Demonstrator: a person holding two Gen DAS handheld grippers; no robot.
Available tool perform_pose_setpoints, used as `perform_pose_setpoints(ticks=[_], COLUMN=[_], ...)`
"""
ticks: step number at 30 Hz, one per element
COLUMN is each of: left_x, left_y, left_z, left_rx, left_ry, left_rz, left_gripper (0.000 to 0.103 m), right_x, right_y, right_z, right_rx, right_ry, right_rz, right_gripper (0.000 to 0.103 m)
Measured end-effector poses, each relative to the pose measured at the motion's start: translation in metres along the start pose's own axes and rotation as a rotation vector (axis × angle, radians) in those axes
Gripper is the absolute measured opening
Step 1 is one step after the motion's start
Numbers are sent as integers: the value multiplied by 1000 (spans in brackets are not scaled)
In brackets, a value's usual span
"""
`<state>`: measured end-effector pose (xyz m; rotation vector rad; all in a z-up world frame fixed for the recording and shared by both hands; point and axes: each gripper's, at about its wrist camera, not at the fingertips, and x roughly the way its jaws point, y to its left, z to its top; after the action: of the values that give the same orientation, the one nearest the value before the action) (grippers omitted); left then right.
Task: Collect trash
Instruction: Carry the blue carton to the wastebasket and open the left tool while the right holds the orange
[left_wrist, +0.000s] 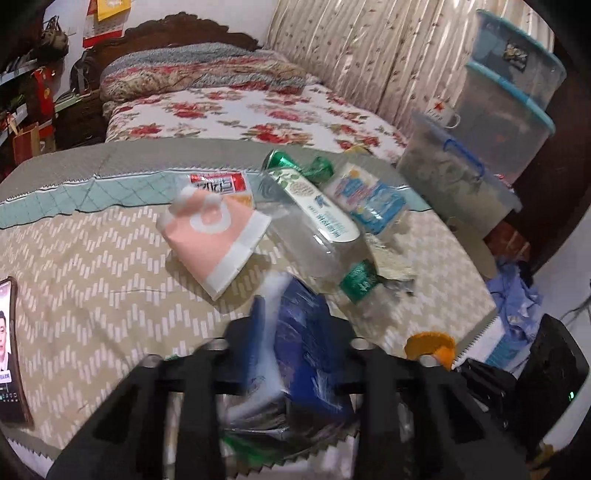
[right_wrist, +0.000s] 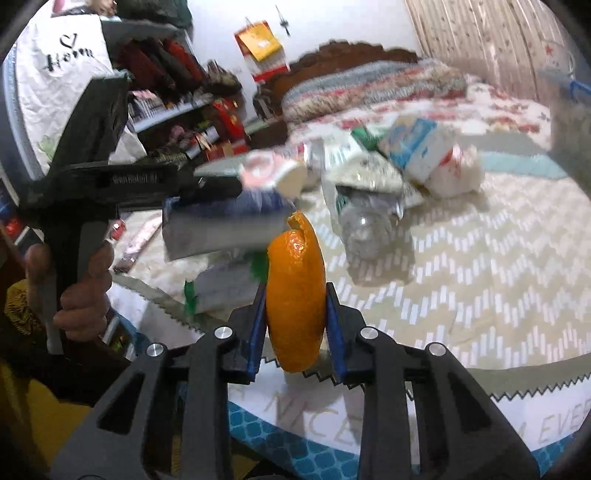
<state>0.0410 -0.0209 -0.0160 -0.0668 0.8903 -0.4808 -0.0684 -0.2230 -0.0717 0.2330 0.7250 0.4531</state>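
Bedding (left_wrist: 92, 258) in chevron print is carrying a litter heap: clear bottle (left_wrist: 314, 221), pink packet (left_wrist: 218, 236). Left gripper (left_wrist: 291, 354) is clamping a blue packet (left_wrist: 306, 343); right gripper (right_wrist: 295, 314) is squeezing orange peel (right_wrist: 295, 291).

We count two grippers, left gripper (left_wrist: 291, 354) and right gripper (right_wrist: 295, 317), each with one item between its fingers: one blue wrapper (left_wrist: 306, 343) and one orange peel (right_wrist: 295, 295). On the bed (left_wrist: 92, 258) near its far edge we see one pile: one clear plastic bottle (left_wrist: 314, 229), one pink-and-white paper packet (left_wrist: 218, 236), one green can (left_wrist: 280, 159), one blue-and-white pack (left_wrist: 369, 199). Beside the bed's right edge we count three stacked clear storage bins (left_wrist: 509, 122), plus one phone (left_wrist: 9, 350) at the left edge.
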Motion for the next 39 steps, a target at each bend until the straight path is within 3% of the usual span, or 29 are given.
perform_pose_setpoints(ticks=[5,7,8,9,14,19,20,21,22,25,27,31,35,39], left_x=[-3,3,5,6,13,22,25,28,30,16,-1,-3,34,98], left_y=[-15,-20,-22,-24,-40,-41,-37,-34,-32,-32,-44,-86,-162,-242], left_z=[-4,-5,-6,-8,-19,-40,-44,-47,-49,-41,-27,6,37,61], left_rx=[55,72,84,100,218,284,280,282,282,266,282,347,446,536], left_ry=[1,28,31,25,44,112,131,149,171,132,74,44,90,157], left_rz=[31,53,69,101,180,247,249,242,233,188,134,-15,-201,-312], left_gripper=[15,27,51,67,79,79,70,46,45,45,45,45,45,45], right_x=[9,10,10,10,4,4,4,3,4,-3,-11,-26,-55,-99], right_y=[-16,-22,-24,-24,-26,-26,-27,-26,-27,-33,-38,-64,-120,-200], right_z=[3,3,4,4,-2,-2,-3,-3,-3,-1,0,0,-2,-1], right_rx=[66,91,95,97,100,98,99,100,105,128,137,184,321,490], right_ry=[2,7,5,0,-6,-9,-8,-8,-6,-35,-68,-118,-168,-230], right_rz=[-17,-19,-20,-22,-24,-22,-21,-21,-18,-2,0,-53,-137,-259], right_gripper=[32,32,32,31,32,32,32,32,32,32,32,32,31,32])
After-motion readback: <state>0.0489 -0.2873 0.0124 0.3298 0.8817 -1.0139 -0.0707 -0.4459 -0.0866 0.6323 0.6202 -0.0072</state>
